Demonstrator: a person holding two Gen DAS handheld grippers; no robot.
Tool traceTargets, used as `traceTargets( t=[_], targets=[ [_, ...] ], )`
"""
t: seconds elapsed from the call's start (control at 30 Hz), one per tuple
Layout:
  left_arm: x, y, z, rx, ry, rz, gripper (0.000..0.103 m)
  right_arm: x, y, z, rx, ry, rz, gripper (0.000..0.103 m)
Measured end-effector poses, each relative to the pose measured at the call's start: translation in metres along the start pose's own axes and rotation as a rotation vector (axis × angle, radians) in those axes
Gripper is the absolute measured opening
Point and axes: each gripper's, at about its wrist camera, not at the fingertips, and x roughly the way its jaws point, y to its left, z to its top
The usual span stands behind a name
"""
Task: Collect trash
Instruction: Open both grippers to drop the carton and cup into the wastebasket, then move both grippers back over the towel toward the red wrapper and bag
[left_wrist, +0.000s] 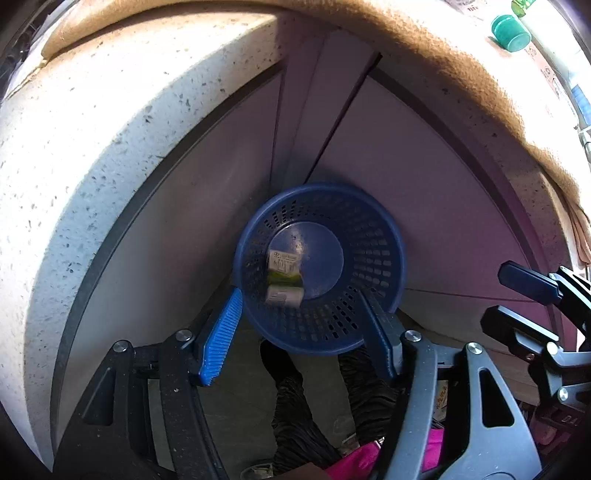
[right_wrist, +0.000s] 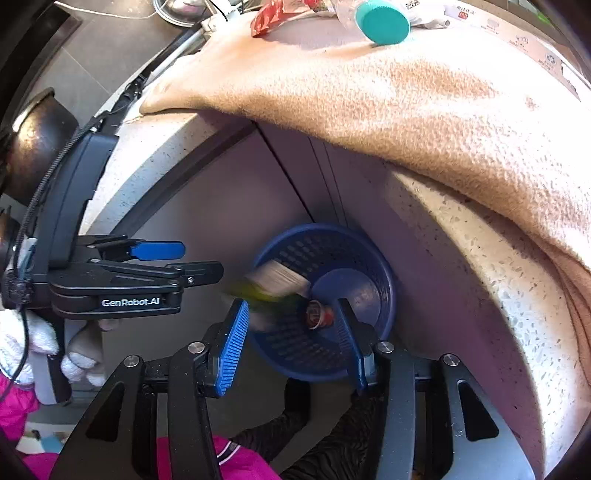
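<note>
left wrist view: left gripper (left_wrist: 300, 293) wide apart, empty, over blue basket (left_wrist: 369, 236) on floor at cabinet corner; carton (left_wrist: 283, 271) blurred inside its rim. right gripper (right_wrist: 291, 303) half apart, small red piece (right_wrist: 318, 314) beside one finger, grip not discernible. risk: carton bouncing out, or piece clinging to pad and landing on floor. hold over basket until settled.

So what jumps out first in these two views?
The blue perforated basket on the floor by the cabinet corner, with a small green-and-white carton blurred inside it. Then the tan towel draped over the speckled counter edge, with a teal lid behind it.
</note>
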Motion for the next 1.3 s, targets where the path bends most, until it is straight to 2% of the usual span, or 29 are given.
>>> traceTargets(
  t=[0.47, 0.57, 0.67, 0.73, 0.77, 0.9, 1.13, 1.3],
  targets=[
    [-0.049, 0.002, 0.004, 0.001, -0.11, 0.018, 0.065, -0.041, -0.01, 0.004, -0.016, -0.05, 0.042, 0.047],
    [-0.068, 0.002, 0.009, -0.006, -0.149, 0.014, 0.065, -0.052, -0.011, 0.009, -0.017, -0.069, 0.051, 0.051],
    [-0.087, 0.002, 0.019, -0.028, -0.186, -0.002, 0.066, -0.065, -0.016, 0.014, -0.018, -0.091, 0.048, 0.052],
    [-0.1, 0.001, 0.027, -0.04, -0.213, -0.018, 0.075, -0.075, -0.021, 0.018, -0.015, -0.107, 0.047, 0.053],
    [-0.103, -0.001, 0.03, -0.041, -0.227, -0.023, 0.076, -0.081, -0.024, 0.02, -0.014, -0.116, 0.039, 0.053],
    [-0.125, -0.001, 0.048, -0.05, -0.266, -0.043, 0.076, -0.104, -0.037, 0.03, -0.006, -0.16, 0.029, 0.058],
    [-0.146, -0.01, 0.086, -0.115, -0.303, -0.116, 0.078, -0.144, -0.073, 0.051, 0.031, -0.238, 0.012, 0.06],
    [-0.144, -0.016, 0.111, -0.153, -0.312, -0.142, 0.078, -0.158, -0.1, 0.072, 0.061, -0.274, -0.015, 0.06]
  ],
)
